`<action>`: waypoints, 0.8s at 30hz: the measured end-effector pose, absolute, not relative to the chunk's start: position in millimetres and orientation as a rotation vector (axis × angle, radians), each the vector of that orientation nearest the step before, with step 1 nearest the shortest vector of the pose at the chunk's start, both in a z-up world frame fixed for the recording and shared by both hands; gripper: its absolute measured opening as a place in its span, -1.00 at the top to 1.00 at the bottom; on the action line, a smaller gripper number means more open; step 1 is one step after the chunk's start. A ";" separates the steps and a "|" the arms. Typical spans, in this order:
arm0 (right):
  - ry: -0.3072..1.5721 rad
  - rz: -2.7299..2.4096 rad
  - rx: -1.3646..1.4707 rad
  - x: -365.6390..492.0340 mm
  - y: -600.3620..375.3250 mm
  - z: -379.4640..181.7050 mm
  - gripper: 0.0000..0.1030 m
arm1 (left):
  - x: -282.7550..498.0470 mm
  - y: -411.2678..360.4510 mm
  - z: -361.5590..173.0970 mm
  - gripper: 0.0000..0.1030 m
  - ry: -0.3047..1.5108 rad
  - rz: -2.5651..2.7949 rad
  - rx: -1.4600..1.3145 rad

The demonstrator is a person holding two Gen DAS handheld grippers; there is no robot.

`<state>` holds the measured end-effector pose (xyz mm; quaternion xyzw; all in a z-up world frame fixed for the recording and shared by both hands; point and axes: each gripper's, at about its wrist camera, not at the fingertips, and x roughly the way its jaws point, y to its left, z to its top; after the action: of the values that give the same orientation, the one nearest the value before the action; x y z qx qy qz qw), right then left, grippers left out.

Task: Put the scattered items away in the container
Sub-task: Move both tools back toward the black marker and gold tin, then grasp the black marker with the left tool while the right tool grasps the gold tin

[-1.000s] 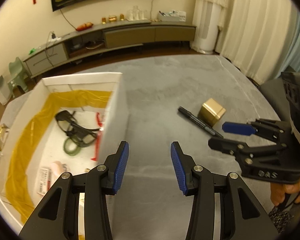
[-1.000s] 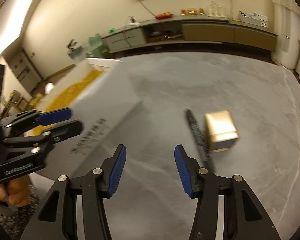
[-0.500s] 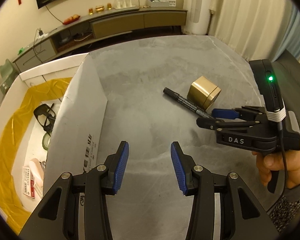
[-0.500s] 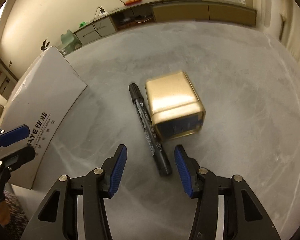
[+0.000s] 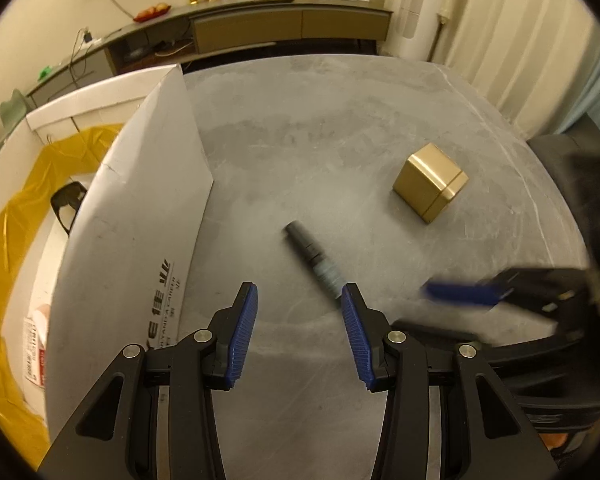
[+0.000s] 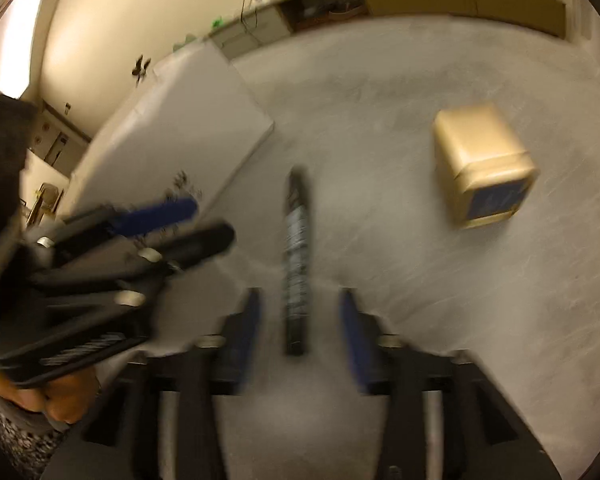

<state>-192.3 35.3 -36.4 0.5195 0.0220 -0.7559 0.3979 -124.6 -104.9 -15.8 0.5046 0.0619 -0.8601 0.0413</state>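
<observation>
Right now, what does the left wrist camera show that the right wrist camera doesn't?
Only the left wrist view looks inside the white box: yellow liner and dark glasses. Only the right wrist view shows the marker lying between the open right gripper fingers, and the gold tin's blue label. Both show the marker, the gold tin, the box flap and the open left gripper.
</observation>
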 end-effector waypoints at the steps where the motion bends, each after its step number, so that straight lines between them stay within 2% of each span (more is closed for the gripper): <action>1: 0.057 -1.960 1.276 -194.2 41.1 -25.8 -0.26 | -125.8 -106.0 -17.4 0.10 0.217 -2.630 1.548; 3: 0.096 -2.048 1.208 -201.3 49.9 -9.0 -0.48 | -128.4 -107.3 -23.4 0.10 0.271 -2.613 1.562; 4: 0.124 -2.092 1.176 -205.7 53.5 -2.1 -0.52 | -129.8 -107.5 -26.9 0.10 0.289 -2.603 1.569; 12: 0.439 -2.258 1.164 -247.8 40.0 -24.3 -0.54 | -130.8 -124.9 -52.0 0.10 0.376 -2.489 1.587; 13: 0.443 -2.247 1.174 -251.2 39.2 -27.6 -0.48 | -130.3 -128.1 -55.3 0.10 0.410 -2.484 1.587; 14: 0.426 -2.227 1.194 -253.8 38.4 -30.9 -0.16 | -130.0 -130.6 -58.3 0.06 0.435 -2.477 1.589; 15: 0.407 -2.217 1.214 -255.5 40.7 -33.3 0.04 | -130.4 -130.4 -59.7 0.06 0.429 -2.466 1.599; 20: 0.374 -2.188 1.241 -241.5 51.0 -32.9 0.04 | -122.1 -128.9 -44.7 0.06 0.385 -2.494 1.562; 24: 0.323 -2.148 1.252 -230.4 50.7 -28.9 0.04 | -94.5 -133.9 -18.8 0.06 0.450 -2.555 1.466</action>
<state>-230.4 50.7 -28.9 0.4746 0.1223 -0.8139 0.3119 -94.5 -133.9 -18.8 0.4905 0.1505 -0.8546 0.0807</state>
